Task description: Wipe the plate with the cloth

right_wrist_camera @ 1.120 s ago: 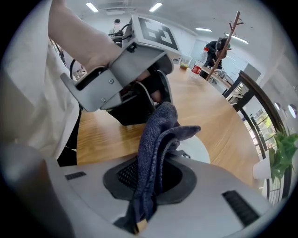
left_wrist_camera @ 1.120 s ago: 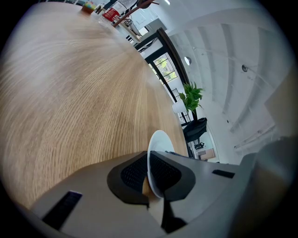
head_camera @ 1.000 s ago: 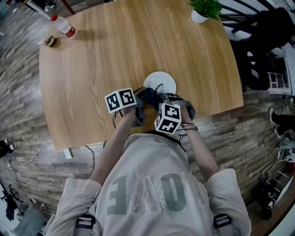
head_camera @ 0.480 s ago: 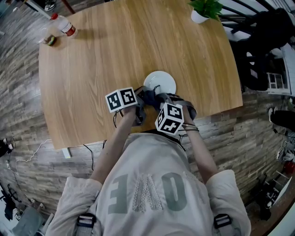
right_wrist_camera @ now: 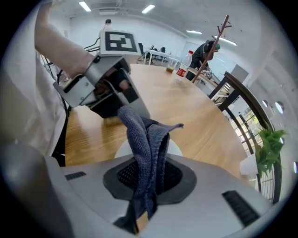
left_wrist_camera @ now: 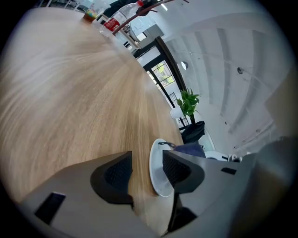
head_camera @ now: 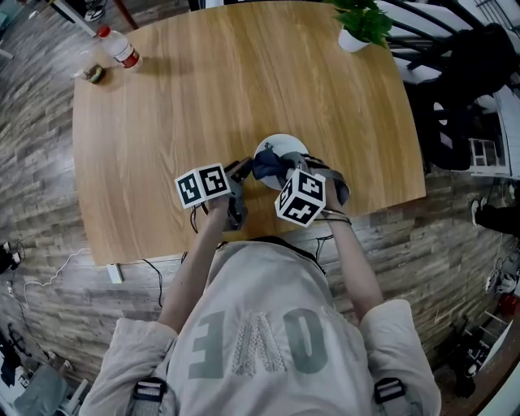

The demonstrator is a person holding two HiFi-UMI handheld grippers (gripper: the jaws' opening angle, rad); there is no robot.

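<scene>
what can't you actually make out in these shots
- Plate, right gripper view: only slivers show past the cloth and right tool.
- Plate surface, head view: mostly under the cloth, so cleanliness is unclear.
- Bottle label, head view: too small to read.
- Small object beside it: too small to identify.

Plate [head_camera: 290, 147] white. Cloth [right_wrist_camera: 148, 139] slate blue, fine weave. Desk [head_camera: 203, 97] pale wood grain. Bottle [head_camera: 121, 51] red cap, red label. Plant [head_camera: 367, 18] green.

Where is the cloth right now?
In the head view the cloth is clamped in the right gripper over the plate, near the front edge of the table.
</scene>
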